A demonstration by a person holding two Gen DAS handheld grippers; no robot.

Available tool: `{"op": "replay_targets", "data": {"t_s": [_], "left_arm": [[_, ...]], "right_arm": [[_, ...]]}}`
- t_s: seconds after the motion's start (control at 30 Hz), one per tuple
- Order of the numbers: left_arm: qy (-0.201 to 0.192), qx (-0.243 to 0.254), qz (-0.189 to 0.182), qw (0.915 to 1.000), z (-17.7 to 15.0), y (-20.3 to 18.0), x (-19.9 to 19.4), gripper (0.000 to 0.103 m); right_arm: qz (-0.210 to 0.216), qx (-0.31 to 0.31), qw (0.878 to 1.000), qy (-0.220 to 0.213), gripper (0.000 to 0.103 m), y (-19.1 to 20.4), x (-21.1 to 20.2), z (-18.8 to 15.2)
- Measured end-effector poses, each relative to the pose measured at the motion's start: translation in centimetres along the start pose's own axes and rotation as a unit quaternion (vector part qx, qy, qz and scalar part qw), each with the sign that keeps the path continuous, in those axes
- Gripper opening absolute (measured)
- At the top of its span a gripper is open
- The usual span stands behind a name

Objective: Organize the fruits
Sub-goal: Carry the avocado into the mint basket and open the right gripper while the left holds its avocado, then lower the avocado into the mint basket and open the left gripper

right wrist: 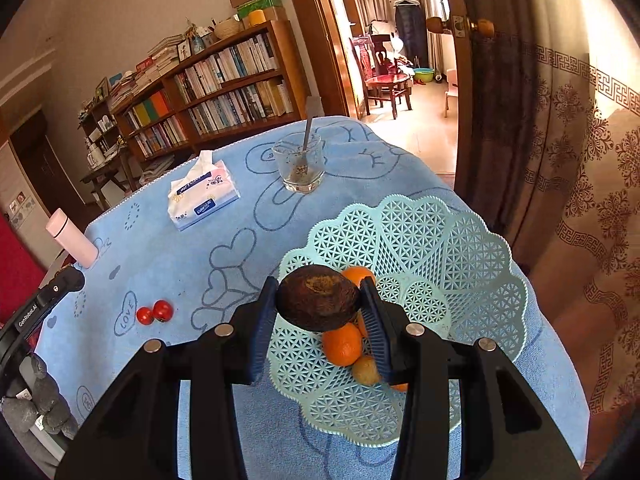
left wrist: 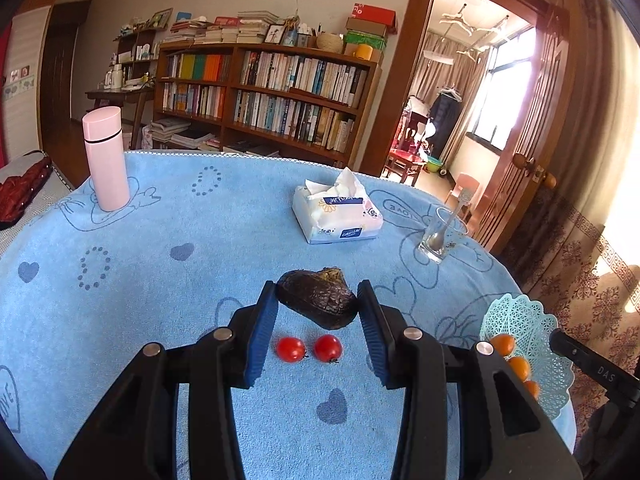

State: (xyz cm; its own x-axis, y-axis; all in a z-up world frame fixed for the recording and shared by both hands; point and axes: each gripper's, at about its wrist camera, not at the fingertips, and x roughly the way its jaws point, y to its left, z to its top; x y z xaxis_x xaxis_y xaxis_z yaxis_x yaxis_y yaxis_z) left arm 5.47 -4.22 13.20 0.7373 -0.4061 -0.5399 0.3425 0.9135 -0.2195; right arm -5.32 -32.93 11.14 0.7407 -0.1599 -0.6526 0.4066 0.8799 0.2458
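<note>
We've got an avocado clamped in each hand-held gripper, left (left wrist: 318,300) and right (right wrist: 319,298), right one above the basket (right wrist: 460,248) for drop-off.

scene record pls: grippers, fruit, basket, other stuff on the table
left gripper: shut on a dark avocado, above the cloth
right gripper: shut on a second dark avocado, over the basket
basket: pale green lattice, near the table's right edge, holds oranges
cherry tomatoes: two, red, side by side on the blue cloth
tissue pack: upright, one tissue pulled up
glass: clear, with a spoon inside
pink bottle: standing, far left
</note>
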Motion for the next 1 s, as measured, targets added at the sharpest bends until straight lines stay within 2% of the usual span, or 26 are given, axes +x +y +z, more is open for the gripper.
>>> {"op": "replay_targets", "data": {"t_s": [0.23, 0.43, 0.5, 0.53, 0.57, 1.0], "left_arm": [[-0.003, 0.026, -0.010, 0.9996, -0.5, -1.9, -0.5, 0.042], [0.017, 0.027, -0.034, 0.9989, -1.4, -2.6, -0.6, 0.042], [0.022, 0.031, -0.037, 0.9986, -1.7, -2.9, -0.6, 0.042], [0.024, 0.033, -0.038, 0.9984, -1.9, -3.2, -0.6, 0.042], [0.026, 0.035, -0.039, 0.9983, -2.0, -3.5, -0.6, 0.042], [0.056, 0.082, -0.070, 0.9926, -3.6, -10.0, 1.0, 0.042]], "right_arm": [[-0.012, 0.015, 1.000, 0.009, 0.043, -2.3, 0.0, -0.6], [-0.020, 0.038, 0.999, 0.009, 0.044, -4.2, 0.1, -0.7], [-0.020, 0.048, 0.999, 0.007, 0.053, -4.9, 0.0, -0.7], [-0.019, 0.053, 0.998, 0.005, 0.060, -5.2, -0.1, -0.8], [-0.020, 0.056, 0.998, 0.001, 0.062, -5.5, -0.3, -0.8], [-0.035, 0.057, 0.997, -0.036, 0.062, -8.1, -2.4, -1.8]]}}
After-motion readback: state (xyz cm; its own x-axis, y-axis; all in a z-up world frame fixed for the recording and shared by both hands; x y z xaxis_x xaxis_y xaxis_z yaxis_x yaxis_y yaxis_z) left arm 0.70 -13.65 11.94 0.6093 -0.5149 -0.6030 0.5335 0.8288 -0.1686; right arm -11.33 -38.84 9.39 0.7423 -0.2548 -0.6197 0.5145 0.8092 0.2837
